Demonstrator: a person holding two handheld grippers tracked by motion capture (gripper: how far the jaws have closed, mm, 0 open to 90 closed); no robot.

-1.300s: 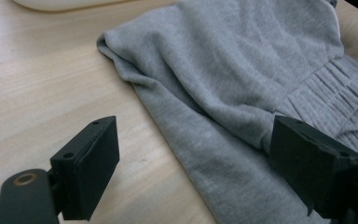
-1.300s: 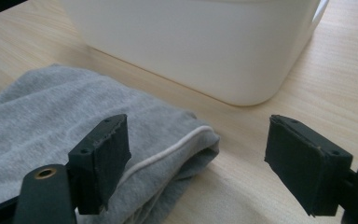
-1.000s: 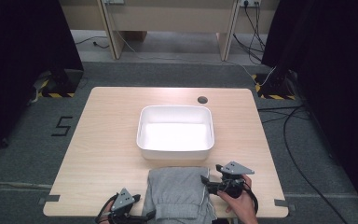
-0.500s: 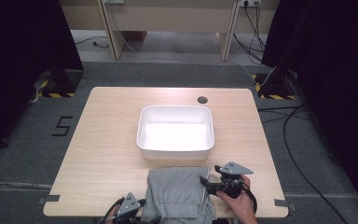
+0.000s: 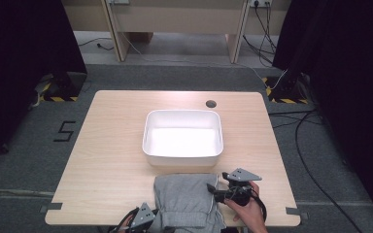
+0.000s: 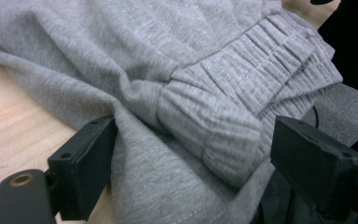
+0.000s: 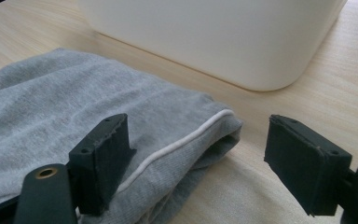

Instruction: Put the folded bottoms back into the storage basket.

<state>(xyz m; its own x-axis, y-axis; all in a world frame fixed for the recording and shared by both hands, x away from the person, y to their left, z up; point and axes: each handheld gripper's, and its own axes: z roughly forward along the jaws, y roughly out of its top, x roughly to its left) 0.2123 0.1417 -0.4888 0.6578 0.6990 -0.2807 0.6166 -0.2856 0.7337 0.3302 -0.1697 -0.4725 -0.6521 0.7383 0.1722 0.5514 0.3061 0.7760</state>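
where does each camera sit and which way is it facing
High view: above the near side, looking forward and down on the table, tub, grey garment; a hand and both grippers show.
Left gripper view: on the left gripper, looking along its open jaws at the garment's ribbed cuff.
Right gripper view: on the right gripper, jaws open over the garment's piped corner, tub behind.
All three views share the garment.

Sweatpants [image 5: 188,201]: heather grey, ribbed waistband, thin white piping along one edge. Tub [image 5: 183,137]: plain white. Table [image 5: 111,141]: pale wood grain. Floor [image 5: 24,145]: grey, with black-and-yellow hazard stripes.
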